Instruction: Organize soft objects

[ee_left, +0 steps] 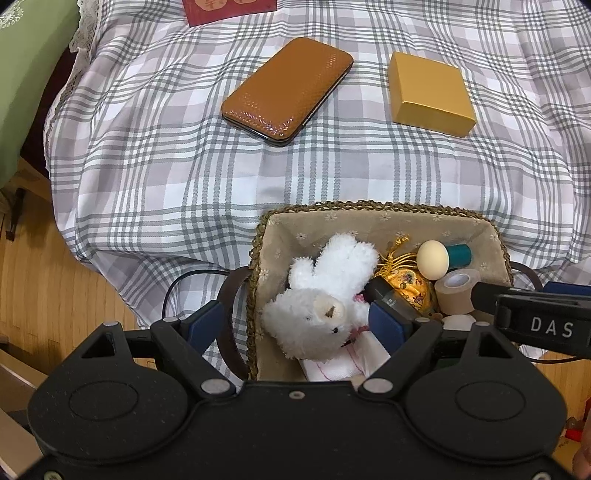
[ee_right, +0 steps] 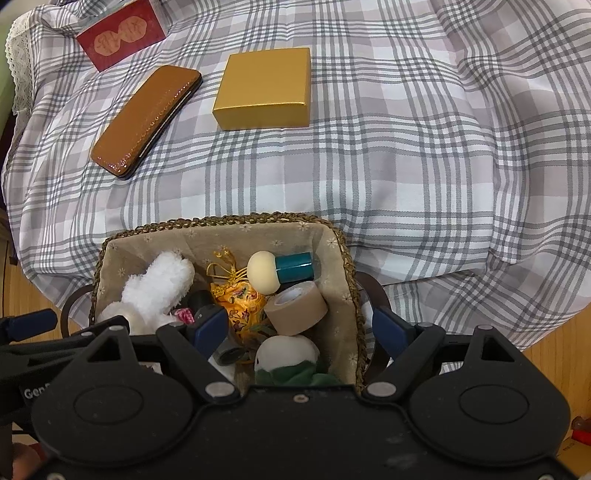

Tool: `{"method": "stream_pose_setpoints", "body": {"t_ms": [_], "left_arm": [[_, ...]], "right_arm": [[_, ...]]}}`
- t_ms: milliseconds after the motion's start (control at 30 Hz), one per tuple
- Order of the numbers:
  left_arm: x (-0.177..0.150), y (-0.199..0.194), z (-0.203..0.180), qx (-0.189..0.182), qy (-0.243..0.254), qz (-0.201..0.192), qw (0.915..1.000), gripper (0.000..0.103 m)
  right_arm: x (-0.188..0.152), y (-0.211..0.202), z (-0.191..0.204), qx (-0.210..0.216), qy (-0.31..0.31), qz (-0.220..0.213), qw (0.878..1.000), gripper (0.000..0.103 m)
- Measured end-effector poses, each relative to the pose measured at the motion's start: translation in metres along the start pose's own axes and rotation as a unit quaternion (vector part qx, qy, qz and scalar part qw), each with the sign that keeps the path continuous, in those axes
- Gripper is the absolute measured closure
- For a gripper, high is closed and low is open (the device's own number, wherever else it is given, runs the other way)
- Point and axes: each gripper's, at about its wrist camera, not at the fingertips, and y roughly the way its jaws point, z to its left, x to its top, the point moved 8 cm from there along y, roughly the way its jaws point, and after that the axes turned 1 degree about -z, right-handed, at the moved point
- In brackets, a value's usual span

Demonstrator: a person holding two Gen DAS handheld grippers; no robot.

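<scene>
The left gripper [ee_left: 297, 325] is standing wide, with its jaws on either side of the basket's [ee_left: 369, 205] left wall, gripping nothing. One finger is hanging outside the basket and the other is sitting inside, right beside the white bear [ee_left: 325, 299]. The right gripper [ee_right: 301, 328] is standing wide too, with its jaws around the basket's right wall and squeezing nothing.

The basket is sitting at the near edge of the tabletop [ee_left: 184, 177]. The bear is lying along the basket's left side. A gold pouch [ee_right: 242, 304], a sponge brush [ee_right: 280, 271], a tape roll [ee_right: 295, 308] and a green-and-white toy [ee_right: 288, 360] are lying beside it.

Farther back, a brown case [ee_left: 288, 90] and a gold box [ee_left: 430, 92] are lying well apart from the basket. A red box [ee_right: 120, 35] is sitting by the far left corner.
</scene>
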Motion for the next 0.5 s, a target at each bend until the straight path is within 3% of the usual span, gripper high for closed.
{"method": "stream_pose_setpoints", "body": {"t_ms": [500], "left_arm": [[-0.0017,0.002,-0.0016,0.004,0.003,0.004,1.0,0.021]], "right_arm": [[-0.0034,0.0043,-0.0006,0.003,0.005,0.004,1.0,0.018]]}}
